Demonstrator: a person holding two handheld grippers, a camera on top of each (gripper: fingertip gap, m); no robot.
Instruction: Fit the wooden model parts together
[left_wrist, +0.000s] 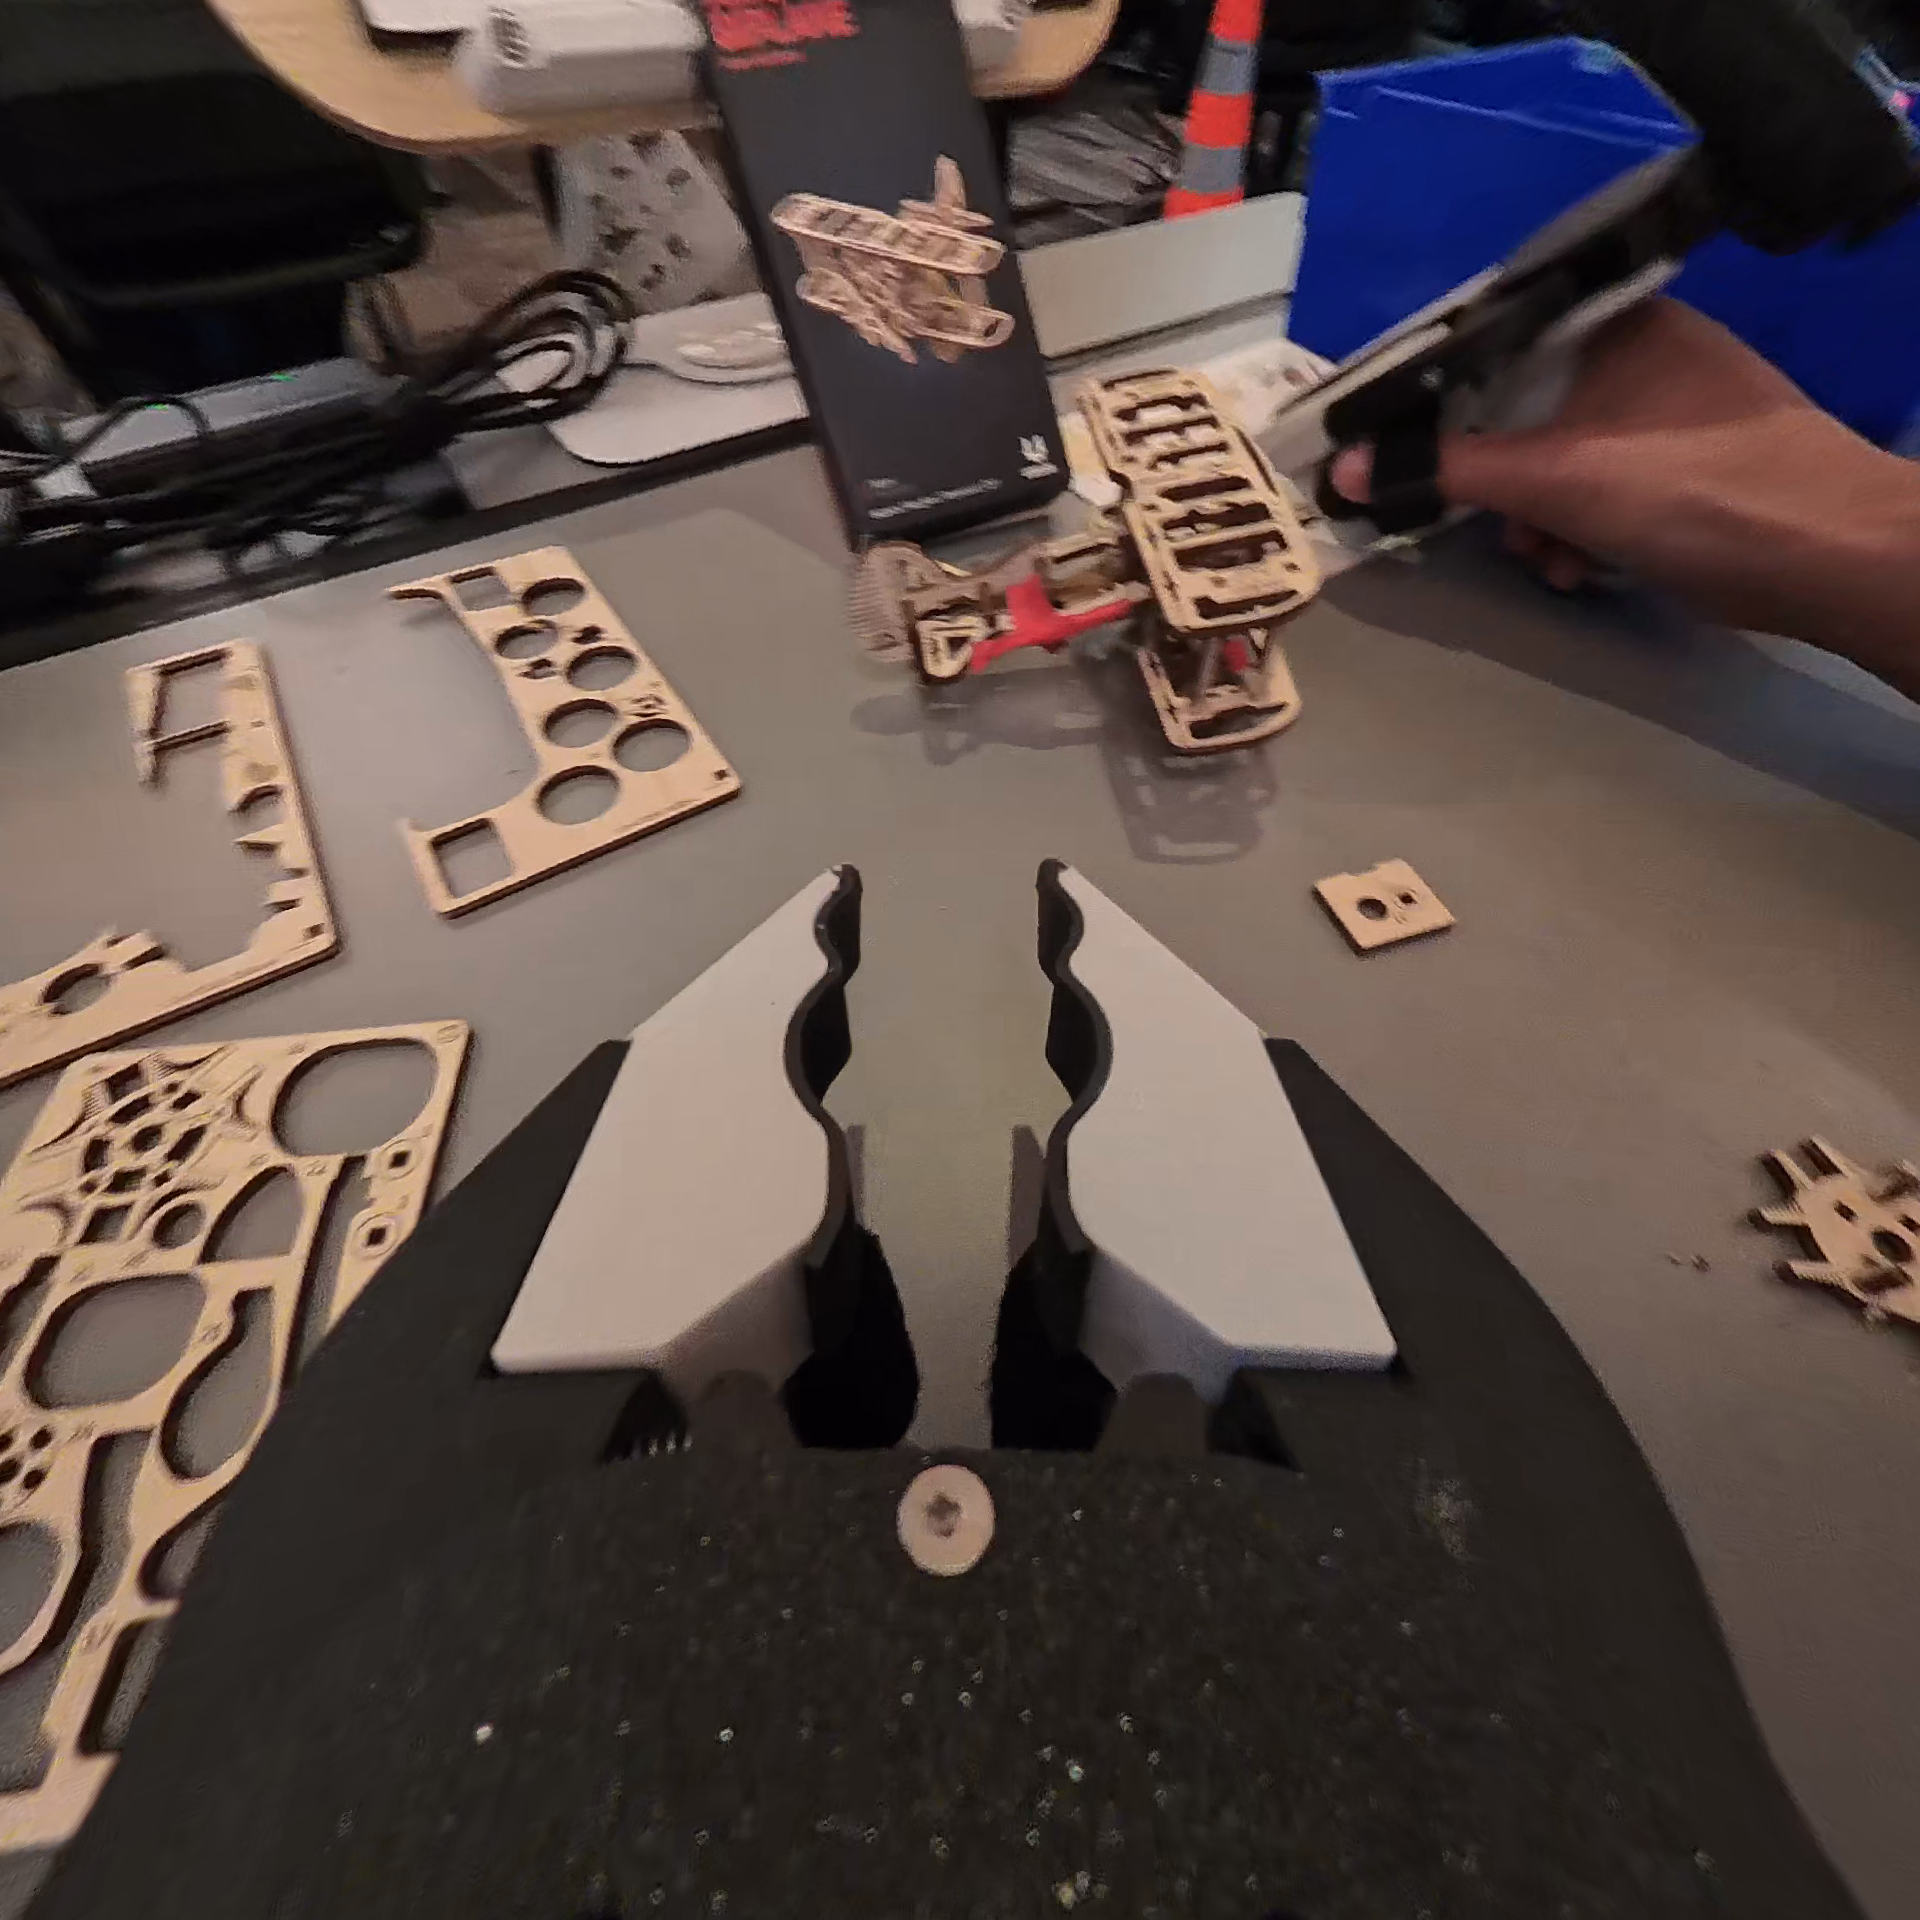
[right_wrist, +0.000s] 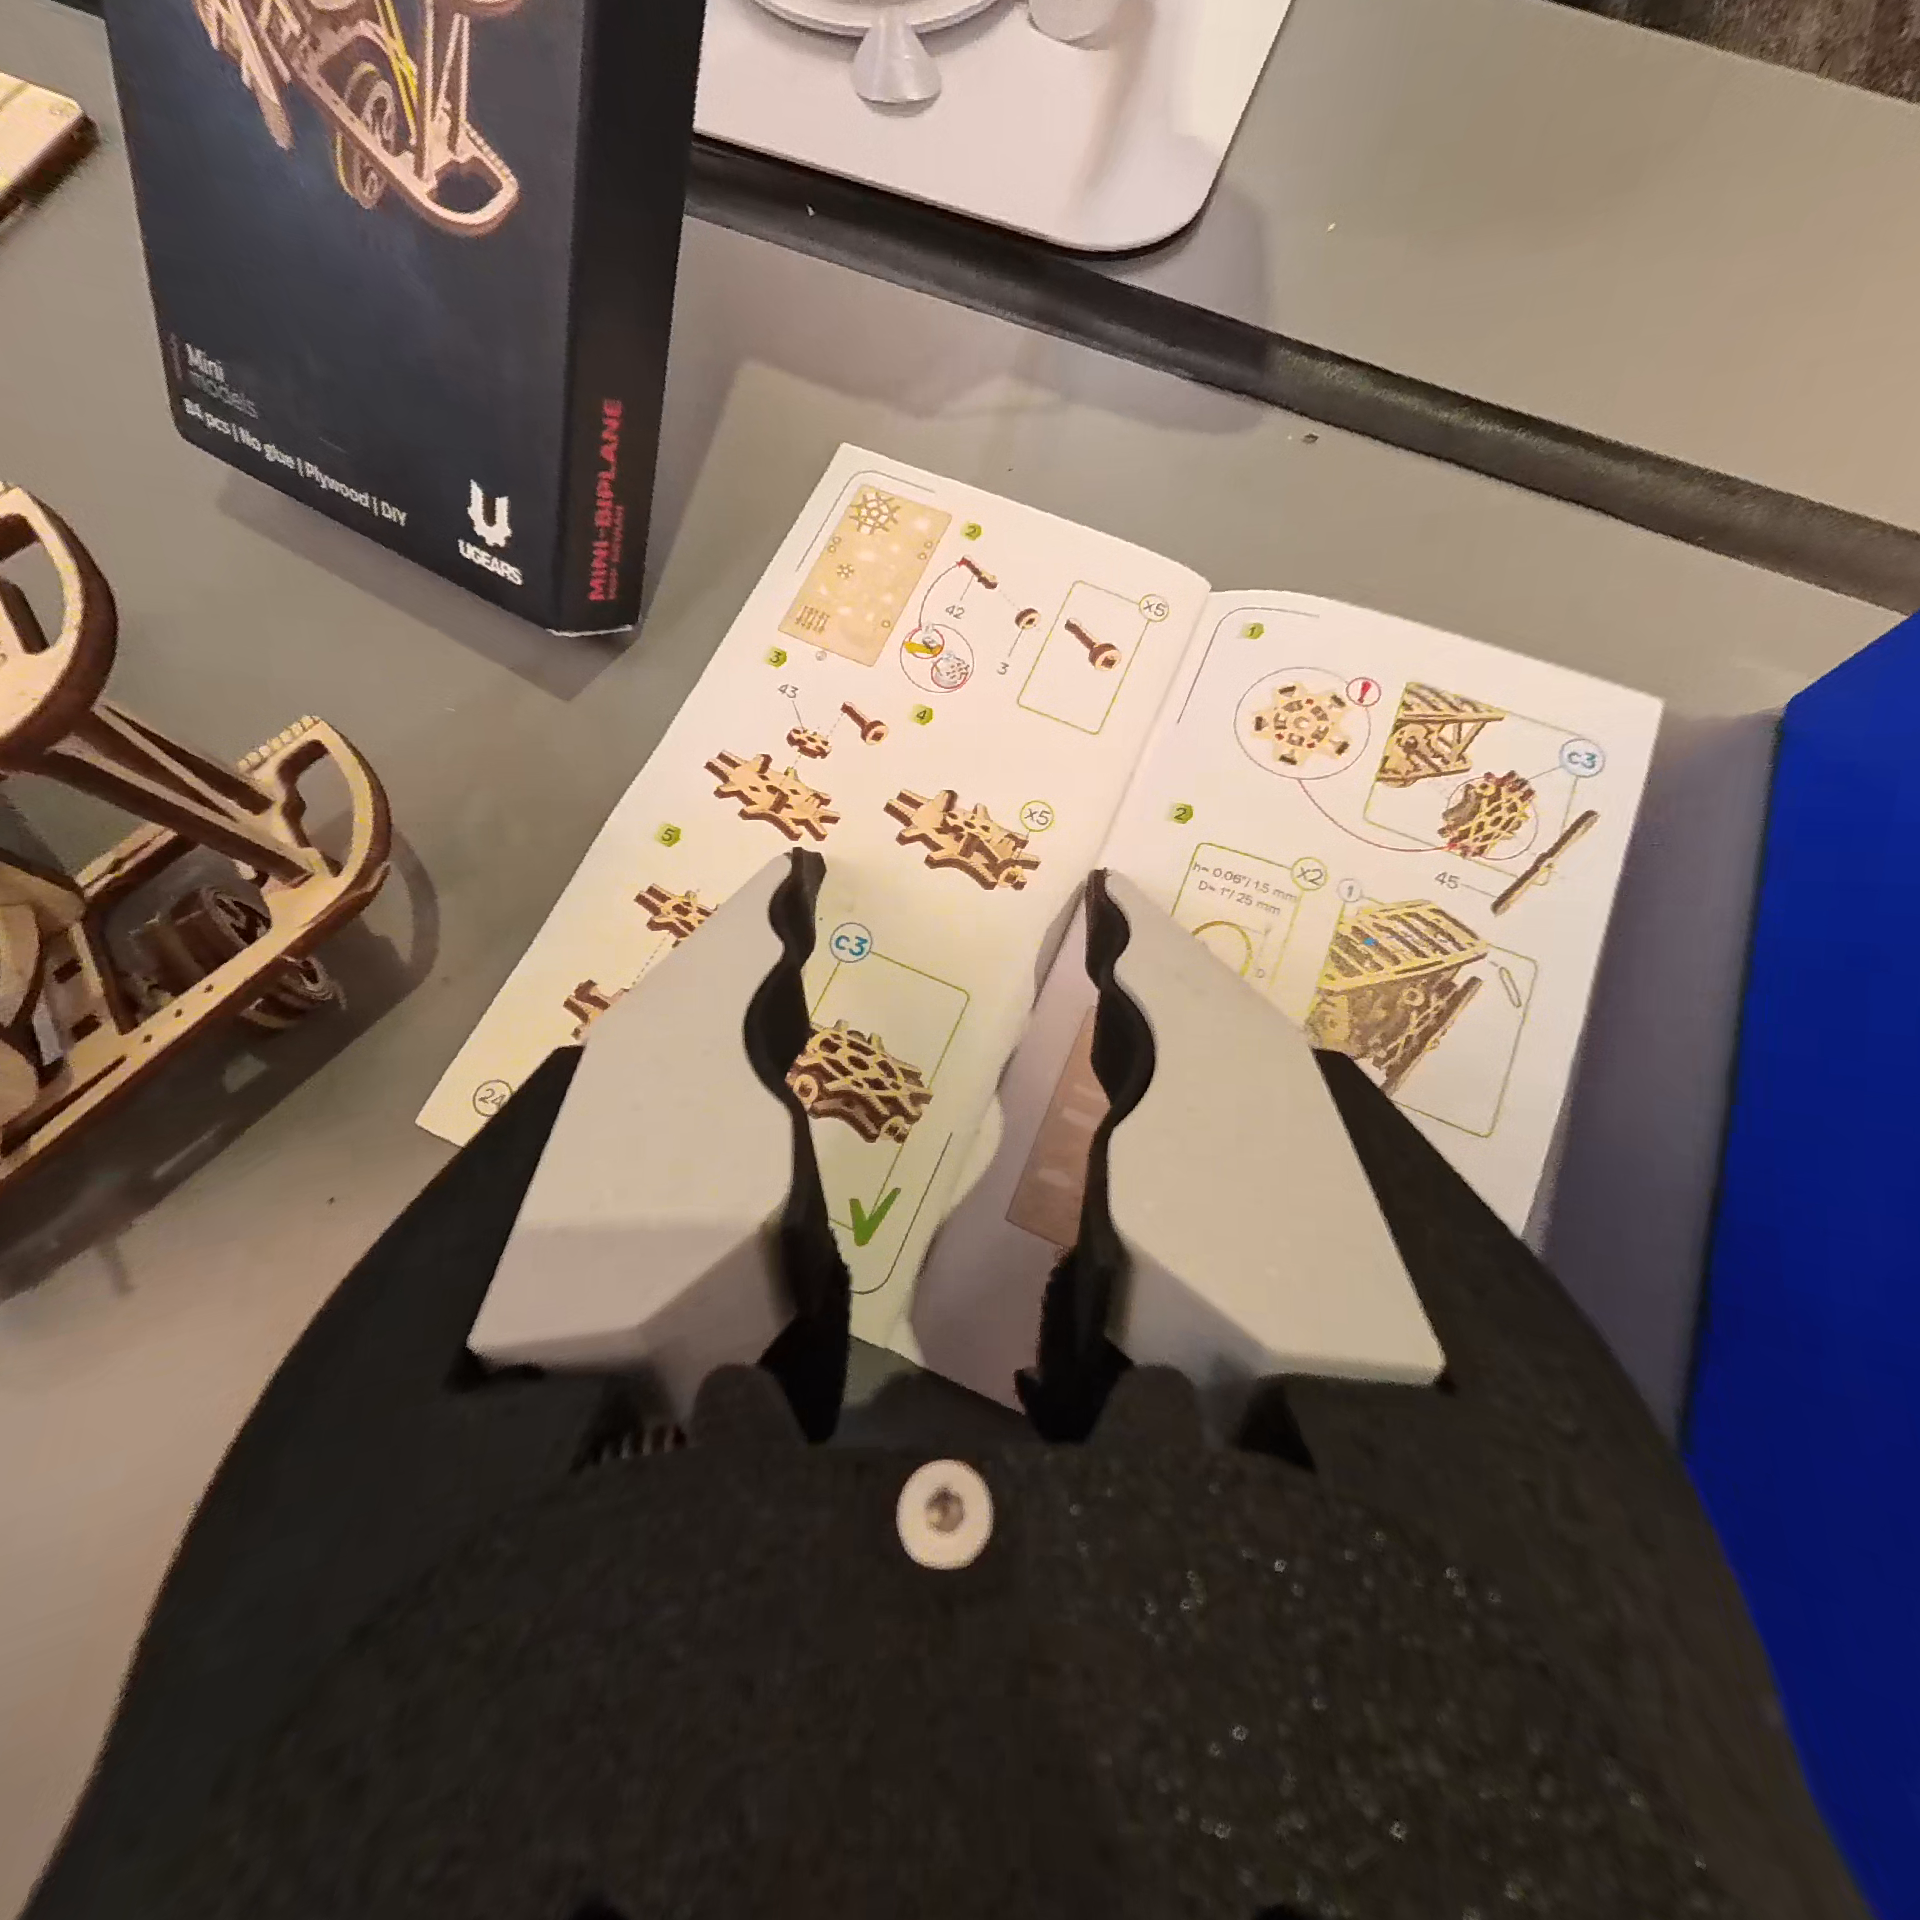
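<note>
A part-built wooden biplane with a red piece stands on the grey table; its wing end also shows at the left of the right wrist view. A small square wooden piece and a star-shaped wooden gear lie loose on the right. My left gripper is open and empty above bare table, short of the plane. My right gripper is open and empty above an open instruction booklet. In the left wrist view a hand holds the right gripper's body behind the plane.
Several punched-out plywood sheets lie at the left of the table. The dark model box stands behind the plane, also in the right wrist view. A blue bin stands at the right. Cables lie at the back left. Across from one pair of fingers to the other is roughly 30 cm. To the small square wooden piece: left tips about 11 cm, right tips about 20 cm. To the star-shaped wooden gear: left tips about 20 cm, right tips about 30 cm.
</note>
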